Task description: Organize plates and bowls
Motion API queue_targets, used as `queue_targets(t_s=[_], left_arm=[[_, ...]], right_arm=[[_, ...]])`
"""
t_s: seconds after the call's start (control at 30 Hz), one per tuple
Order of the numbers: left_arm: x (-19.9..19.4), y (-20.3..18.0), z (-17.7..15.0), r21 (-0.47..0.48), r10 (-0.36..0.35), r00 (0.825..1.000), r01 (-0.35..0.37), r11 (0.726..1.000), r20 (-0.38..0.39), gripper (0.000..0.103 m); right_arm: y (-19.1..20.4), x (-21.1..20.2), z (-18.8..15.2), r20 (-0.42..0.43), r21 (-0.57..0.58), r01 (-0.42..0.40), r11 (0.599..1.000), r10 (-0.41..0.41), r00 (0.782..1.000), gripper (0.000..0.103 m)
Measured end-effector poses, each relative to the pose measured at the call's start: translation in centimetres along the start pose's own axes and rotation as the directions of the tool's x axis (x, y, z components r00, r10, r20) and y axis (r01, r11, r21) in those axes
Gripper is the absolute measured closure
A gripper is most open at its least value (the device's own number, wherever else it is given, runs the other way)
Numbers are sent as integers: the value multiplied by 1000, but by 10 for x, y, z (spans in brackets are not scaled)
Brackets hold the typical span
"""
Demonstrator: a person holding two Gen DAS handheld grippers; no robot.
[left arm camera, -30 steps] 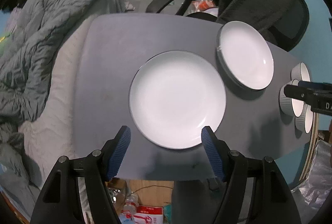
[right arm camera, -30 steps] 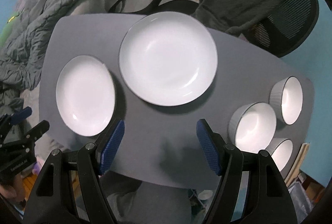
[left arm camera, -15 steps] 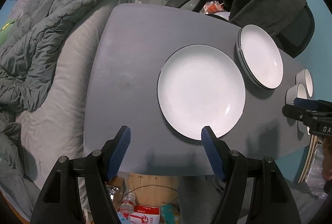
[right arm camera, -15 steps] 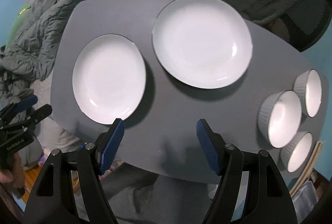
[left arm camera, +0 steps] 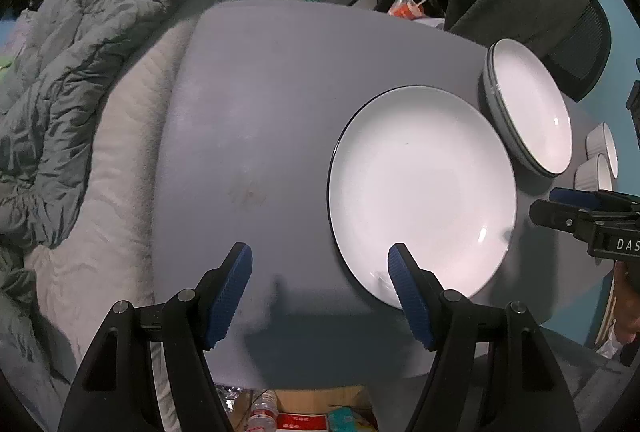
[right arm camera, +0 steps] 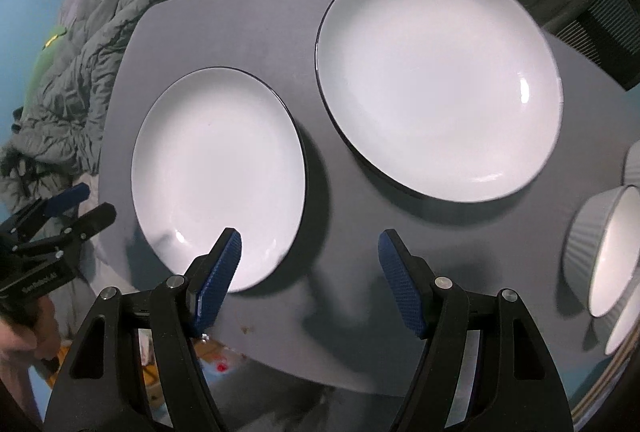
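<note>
Both pairs of jaws stand wide open with nothing between the blue pads. From the left wrist view, the left gripper [left arm camera: 320, 264] hangs over the near edge of the grey table [left arm camera: 280, 92], and its right-hand pad overlaps the rim of the nearer plate [left arm camera: 420, 188] at that plate's six o'clock; whether pad and rim touch I cannot tell. From that plate, a second white plate [left arm camera: 528, 108] lies at about two o'clock, just beside it, and a doubled grey edge shows along its left side, though I cannot tell if that is another plate beneath. Further out at about three o'clock sit two ribbed white bowls [left arm camera: 600, 160], partly hidden by the right gripper [left arm camera: 568, 204] reaching in from the side.

From the right wrist view, the right gripper [right arm camera: 310, 264] hovers over bare table between the plates and the near edge. Its left pad overlaps the lower rim of the nearer plate [right arm camera: 216, 176], at about ten o'clock from the gripper. The larger-looking plate [right arm camera: 440, 80] lies at about one o'clock, apart from the first by a narrow strip of table. Ribbed bowls [right arm camera: 604, 252] crowd the table edge at three o'clock, rims tipped toward the camera by the lens. The left gripper [right arm camera: 60, 216] shows at nine o'clock, held in a hand [right arm camera: 20, 336].

A rumpled grey quilt [left arm camera: 80, 72] lies on the bed beyond the table's left side, and a dark chair [left arm camera: 560, 12] draped with cloth stands at the far corner.
</note>
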State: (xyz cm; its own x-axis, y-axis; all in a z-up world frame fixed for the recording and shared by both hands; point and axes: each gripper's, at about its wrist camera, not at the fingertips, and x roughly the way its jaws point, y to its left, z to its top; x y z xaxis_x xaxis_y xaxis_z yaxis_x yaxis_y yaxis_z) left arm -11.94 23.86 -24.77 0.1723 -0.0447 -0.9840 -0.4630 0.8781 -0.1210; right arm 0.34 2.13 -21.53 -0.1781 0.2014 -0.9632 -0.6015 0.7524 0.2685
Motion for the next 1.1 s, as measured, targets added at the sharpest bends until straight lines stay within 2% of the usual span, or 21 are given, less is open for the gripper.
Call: queue_targets(t_s=[0.17, 0.3, 0.4, 0.6, 0.83, 0.97, 1.1], left_arm=[[18, 6, 10, -16, -52, 998, 52, 999, -22, 31], [29, 10, 17, -27, -56, 998, 55, 998, -30, 31], [33, 12, 20, -23, -58, 998, 57, 998, -28, 31], [42, 12, 26, -21, -80, 996, 79, 997, -33, 32], [52, 12, 34, -21, -115, 992, 114, 993, -60, 53], [55, 11, 36, -16, -137, 988, 136, 991, -67, 64], [59, 10, 38, -22, -159, 984, 158, 987, -78, 75]], right_arm=[[8, 17, 3, 1, -36, -17, 999, 17, 1000, 32], [14, 26, 5, 6, -67, -16, 998, 17, 1000, 32], [13, 31, 7, 0, -45, -37, 998, 37, 999, 33], [8, 36, 12, -2, -2, -56, 998, 56, 998, 48], [7, 41, 19, -6, 12, -49, 999, 49, 999, 67], [7, 44, 20, -13, 18, -44, 999, 44, 999, 71], [2, 47, 21, -32, 32, -38, 999, 39, 999, 82]])
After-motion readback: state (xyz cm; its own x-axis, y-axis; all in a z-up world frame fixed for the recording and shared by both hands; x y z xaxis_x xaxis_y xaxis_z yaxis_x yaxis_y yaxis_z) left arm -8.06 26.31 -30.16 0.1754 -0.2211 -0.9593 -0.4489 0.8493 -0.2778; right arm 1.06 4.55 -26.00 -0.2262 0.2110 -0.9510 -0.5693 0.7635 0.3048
